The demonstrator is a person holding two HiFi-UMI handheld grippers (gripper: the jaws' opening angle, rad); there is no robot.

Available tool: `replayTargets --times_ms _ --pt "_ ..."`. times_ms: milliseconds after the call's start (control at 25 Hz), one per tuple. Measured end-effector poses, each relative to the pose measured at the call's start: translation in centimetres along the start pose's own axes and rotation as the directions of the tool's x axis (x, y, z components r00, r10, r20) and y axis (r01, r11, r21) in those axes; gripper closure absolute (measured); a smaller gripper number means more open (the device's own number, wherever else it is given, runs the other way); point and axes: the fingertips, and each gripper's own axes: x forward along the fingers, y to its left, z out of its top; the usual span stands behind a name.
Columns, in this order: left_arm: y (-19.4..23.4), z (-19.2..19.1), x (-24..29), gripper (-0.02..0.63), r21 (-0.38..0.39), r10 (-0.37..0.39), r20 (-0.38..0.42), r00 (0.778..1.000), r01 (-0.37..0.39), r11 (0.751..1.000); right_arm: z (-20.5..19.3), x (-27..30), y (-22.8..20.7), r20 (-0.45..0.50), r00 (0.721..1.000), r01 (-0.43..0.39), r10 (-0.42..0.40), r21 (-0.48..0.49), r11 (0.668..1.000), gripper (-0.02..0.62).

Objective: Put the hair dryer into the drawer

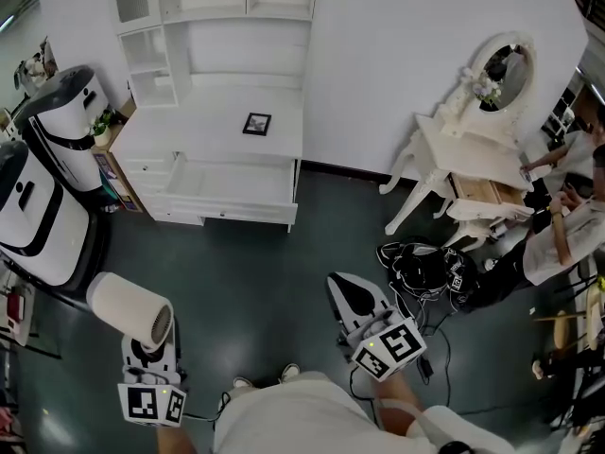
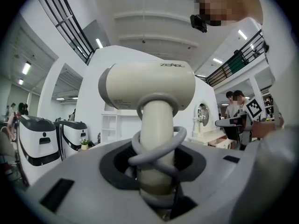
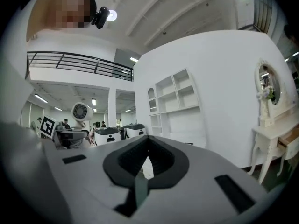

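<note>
A cream hair dryer [image 1: 130, 308] stands upright in my left gripper [image 1: 146, 350] at the lower left of the head view. In the left gripper view the jaws are shut on its handle, which has a grey cord [image 2: 159, 149] wound round it, and the dryer's barrel [image 2: 148, 84] sits above them. The white desk's drawer [image 1: 232, 183] stands pulled out, well ahead of both grippers. My right gripper [image 1: 353, 298] is at the lower middle; its jaws [image 3: 147, 168] look closed with nothing between them.
A small framed picture [image 1: 256, 123] lies on the white desk [image 1: 165, 132] under its shelves. Two white rounded machines [image 1: 47, 173] stand at the left. A white dressing table [image 1: 468, 149] with an oval mirror, a black bag with cables [image 1: 427, 267] and a person [image 1: 558, 239] are at the right.
</note>
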Motion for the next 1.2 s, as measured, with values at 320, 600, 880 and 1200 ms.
replayTargets --times_ms 320,600,880,1200 --pt "-1.6 0.7 1.4 0.44 0.005 0.017 0.015 1.0 -0.018 1.0 -1.7 0.7 -1.0 -0.039 0.997 -0.068 0.069 0.008 0.998 0.588" --pt "-1.0 0.3 2.7 0.44 -0.005 0.025 0.008 1.0 -0.025 1.0 -2.2 2.4 -1.8 -0.051 0.996 -0.077 0.078 0.012 0.997 0.588" --pt "0.9 -1.1 8.6 0.44 -0.024 -0.012 -0.003 1.0 0.011 1.0 -4.0 6.8 -4.2 -0.098 0.993 -0.058 0.061 0.032 0.998 0.588" --pt "7.4 -2.2 19.8 0.44 -0.023 -0.064 0.002 0.998 0.064 0.998 -3.4 19.3 -7.5 -0.111 0.992 -0.049 0.051 0.015 0.999 0.588"
